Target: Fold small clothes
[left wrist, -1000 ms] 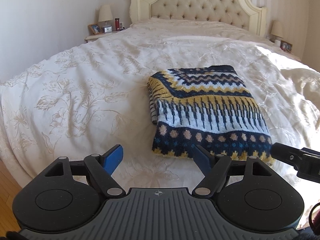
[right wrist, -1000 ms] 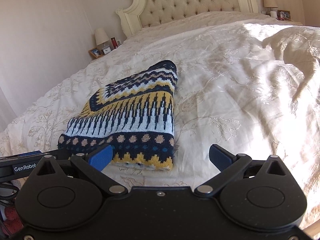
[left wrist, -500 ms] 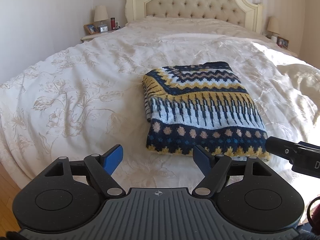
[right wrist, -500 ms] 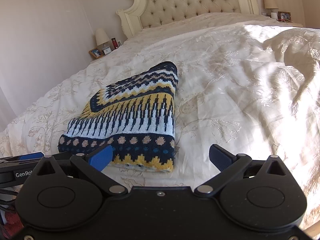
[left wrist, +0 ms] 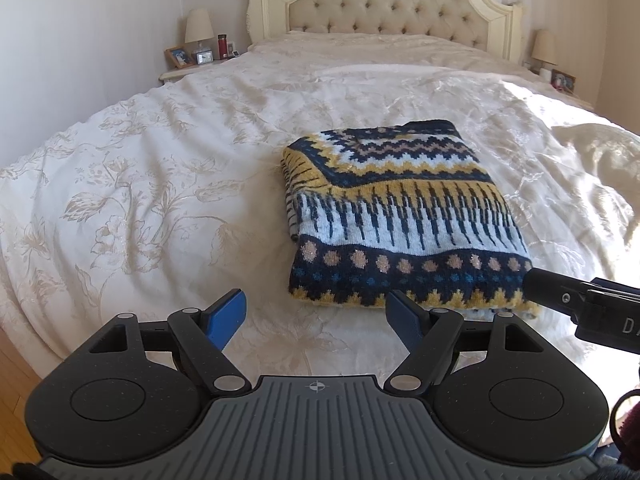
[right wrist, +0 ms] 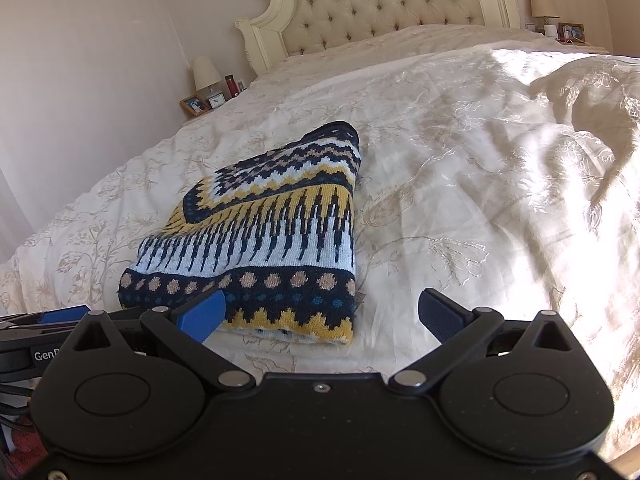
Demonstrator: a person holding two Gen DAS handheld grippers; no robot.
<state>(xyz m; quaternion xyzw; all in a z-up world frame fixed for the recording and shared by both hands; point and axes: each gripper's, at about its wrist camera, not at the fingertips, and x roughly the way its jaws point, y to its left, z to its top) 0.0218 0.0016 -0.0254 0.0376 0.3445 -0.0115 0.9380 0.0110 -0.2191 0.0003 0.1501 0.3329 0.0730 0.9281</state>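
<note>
A folded knit sweater (left wrist: 400,220) in navy, yellow and white patterns lies flat on the cream bedspread (left wrist: 160,184); the right wrist view shows the sweater (right wrist: 272,236) left of centre. My left gripper (left wrist: 316,316) is open and empty, hovering just short of the sweater's near left corner. My right gripper (right wrist: 320,314) is open too, nothing between its fingers, just short of the sweater's near right corner. Part of the right gripper's body shows at the right edge of the left wrist view, part of the left gripper's at the left edge of the right wrist view.
A tufted headboard (left wrist: 388,4) stands at the far end of the bed. A nightstand (left wrist: 196,68) with a lamp, frame and clock sits far left; another lamp (left wrist: 544,48) far right. The bedspread is rumpled at the right (right wrist: 580,120). Wooden floor (left wrist: 12,392) shows below the bed's left edge.
Both grippers have drawn back and risen a little from the sweater, so it sits slightly farther off in both views. Both stay open and the sweater has not moved.
</note>
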